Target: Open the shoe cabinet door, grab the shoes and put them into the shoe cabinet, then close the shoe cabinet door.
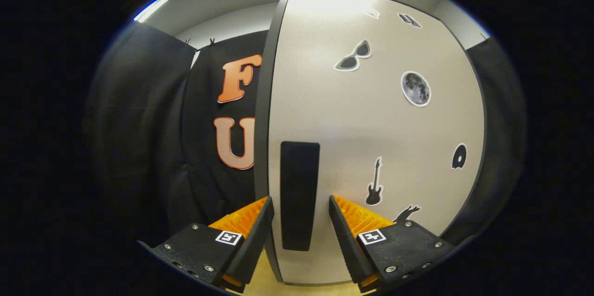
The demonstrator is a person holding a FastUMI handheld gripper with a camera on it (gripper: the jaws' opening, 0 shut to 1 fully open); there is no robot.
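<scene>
The shoe cabinet door [371,124] is a pale grey panel with a dark rim, standing close in front of me. A black upright handle [300,166] runs down the door near its left edge. My gripper [299,199] is open, with one finger on each side of the handle's lower half. A narrow gap shows between each finger and the handle. The left finger [253,226] lies along the door's dark left edge, and the right finger [345,226] is over the door's face.
Stickers dot the door: sunglasses [353,56], a moon [416,88] and a guitar [374,182]. The black cloth wall [148,124] hangs to the left of the cabinet. A strip of light wooden surface [260,282] shows below the door.
</scene>
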